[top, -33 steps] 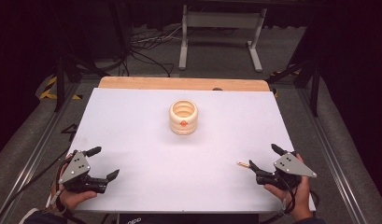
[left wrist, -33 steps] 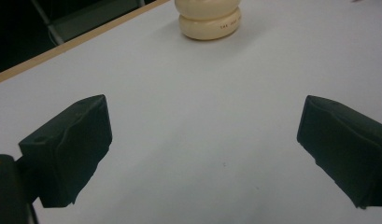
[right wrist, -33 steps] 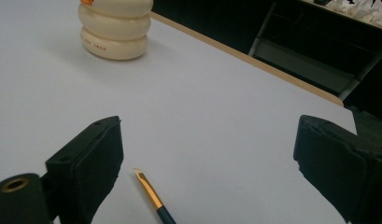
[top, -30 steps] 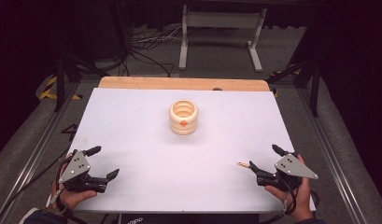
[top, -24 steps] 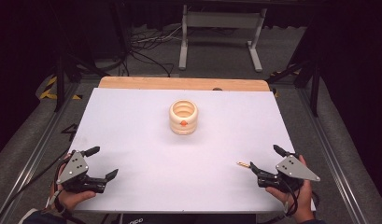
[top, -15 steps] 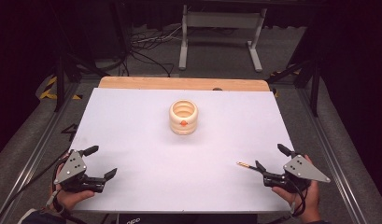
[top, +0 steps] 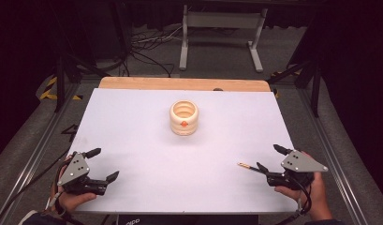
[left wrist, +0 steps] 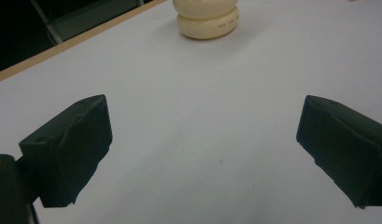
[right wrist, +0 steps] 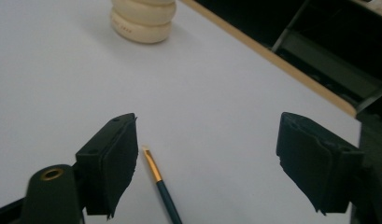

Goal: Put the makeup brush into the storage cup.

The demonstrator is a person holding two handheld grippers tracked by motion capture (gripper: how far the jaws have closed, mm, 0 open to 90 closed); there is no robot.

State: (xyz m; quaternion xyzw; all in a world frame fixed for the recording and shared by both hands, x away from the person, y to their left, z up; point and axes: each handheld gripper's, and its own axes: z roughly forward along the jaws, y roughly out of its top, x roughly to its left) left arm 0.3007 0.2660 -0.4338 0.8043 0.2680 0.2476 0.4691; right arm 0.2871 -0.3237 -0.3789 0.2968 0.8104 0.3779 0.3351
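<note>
A cream ribbed holder (top: 183,118) with an orange mark stands upright in the middle of the white table (top: 133,126); it also appears far off as the holder (left wrist: 207,21) and the holder (right wrist: 142,21) in the two gripper views. A thin brush (top: 247,166) with a dark handle and a gold ferrule lies flat near the right front. My right gripper (top: 268,156) is open around it, and its jaws have just been closing. In the right gripper view the brush (right wrist: 158,179) lies close to the left jaw of that gripper (right wrist: 207,163), untouched. My left gripper (top: 106,162) rests open at the front left, and in its own view my left gripper (left wrist: 202,154) has bare table between its jaws.
A wooden strip (top: 180,83) borders the table's far edge. Beyond it a grey metal stand (top: 222,21) and cables lie on the dark floor. Metal rails run along both table sides.
My right gripper has drawn slightly to the right, so more of the brush shows in front of it, and its jaws stand a little narrower. The left gripper and the holder stayed put.
</note>
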